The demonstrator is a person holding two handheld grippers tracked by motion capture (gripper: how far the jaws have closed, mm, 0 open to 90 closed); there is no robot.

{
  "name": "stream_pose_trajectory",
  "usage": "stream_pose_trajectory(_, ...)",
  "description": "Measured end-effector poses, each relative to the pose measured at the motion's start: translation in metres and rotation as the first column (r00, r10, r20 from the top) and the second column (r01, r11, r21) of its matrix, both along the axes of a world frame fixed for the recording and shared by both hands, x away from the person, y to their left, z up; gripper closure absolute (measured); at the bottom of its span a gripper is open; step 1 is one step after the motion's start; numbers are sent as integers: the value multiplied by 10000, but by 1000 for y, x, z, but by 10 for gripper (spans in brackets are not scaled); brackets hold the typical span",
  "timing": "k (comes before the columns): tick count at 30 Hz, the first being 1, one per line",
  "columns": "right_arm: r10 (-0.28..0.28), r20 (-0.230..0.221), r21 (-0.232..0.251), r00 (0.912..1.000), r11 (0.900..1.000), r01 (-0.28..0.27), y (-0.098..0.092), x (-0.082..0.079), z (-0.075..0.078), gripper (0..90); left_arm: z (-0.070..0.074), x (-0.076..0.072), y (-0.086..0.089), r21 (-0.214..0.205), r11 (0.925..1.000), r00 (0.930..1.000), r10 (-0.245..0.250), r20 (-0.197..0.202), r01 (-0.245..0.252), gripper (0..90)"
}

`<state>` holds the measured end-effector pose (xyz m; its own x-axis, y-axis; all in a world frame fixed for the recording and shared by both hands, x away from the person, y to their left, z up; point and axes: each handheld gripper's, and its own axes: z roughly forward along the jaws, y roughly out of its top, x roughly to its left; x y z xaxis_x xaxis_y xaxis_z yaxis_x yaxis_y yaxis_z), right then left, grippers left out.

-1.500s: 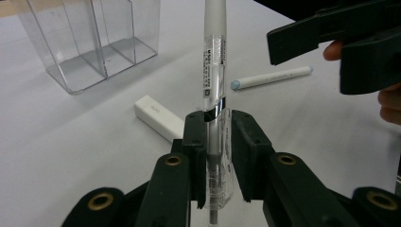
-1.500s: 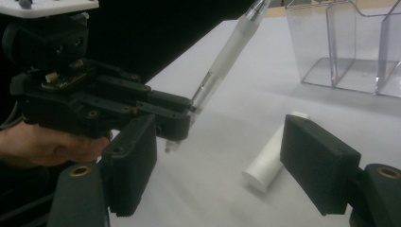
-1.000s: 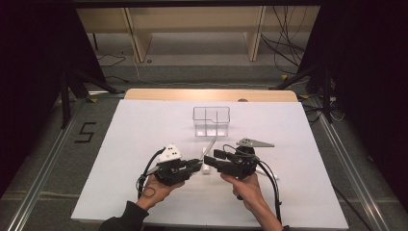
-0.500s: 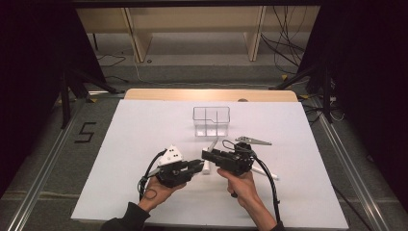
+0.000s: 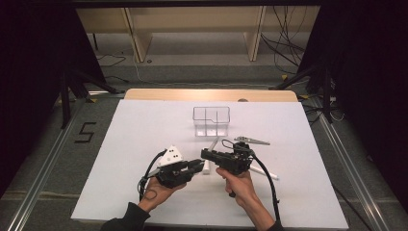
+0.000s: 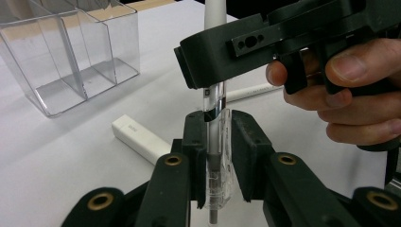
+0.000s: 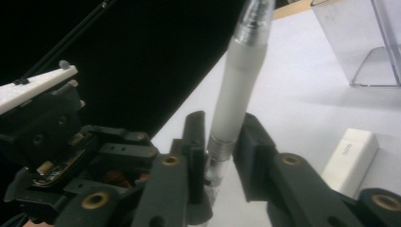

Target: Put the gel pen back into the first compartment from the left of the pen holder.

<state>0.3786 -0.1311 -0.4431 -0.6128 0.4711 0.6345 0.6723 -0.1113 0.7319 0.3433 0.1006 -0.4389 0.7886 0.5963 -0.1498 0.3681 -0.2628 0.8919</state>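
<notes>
Your left gripper (image 5: 195,167) is pinching the clear cap end of a pen (image 6: 213,123) btwn both pads, jaws pressed tight on it, w/ the pen's thin dark tip poking out below the clear part. In the left gripper view the pen is standing nearly upright btwn the jaws, its white barrel running up past the top edge.

Your right gripper (image 5: 206,155) is coming at the same pen from the other side. Its jaws have just been closing, and in the right gripper view the pen (image 7: 235,101) is sitting btwn them at the silver ring where the frosted barrel meets the clear section. The right pad is touching it; can't tell if the left one is pressing yet.

In the high view you're holding both grippers nose to nose just above the white table (image 5: 144,139), near the front middle, w/ your left hand (image 5: 156,192) and right hand (image 5: 238,185) under them.

Just past the jaws a white eraser (image 6: 139,138) is lying flat on the table. A 2nd white pen (image 5: 263,172) is lying beside your right hand.

Farther back, a clear divided organizer (image 5: 211,121) is standing upright at table centre, well apart from the grippers.
</notes>
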Motion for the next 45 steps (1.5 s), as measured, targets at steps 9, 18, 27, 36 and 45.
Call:
stream_pose_trajectory(9, 24, 153, 161, 9999, 9999, -26, -1, -2, 3, 795, 1, -1, 1, -167, 9996, 9998, -211, 46, 212, 577)
stream_pose_trajectory(18, -429, 646, -279, 9970, 9986, 448, -11, 0, 9, 795, -6, -1, 16, 88, 9999, 9999, 97, -59, -97, 381)
stream_pose_trajectory(27, -710, 1374, -721, 9880, 9941, 814, -17, 6, 23, 795, -16, 0, 39, 215, 9957, 9959, 899, -60, -897, 292)
stream_pose_trajectory(36, -1060, 1629, -950, 9809, 9879, 1225, -20, 23, 31, 794, -24, -4, 51, 245, 9898, 9894, 1410, -358, -1402, 254)
stream_pose_trajectory(45, -1260, 1872, -1147, 9742, 9821, 1491, -13, 43, 46, 794, -27, -9, 61, 565, 9834, 9849, 1730, -106, -1722, 235)
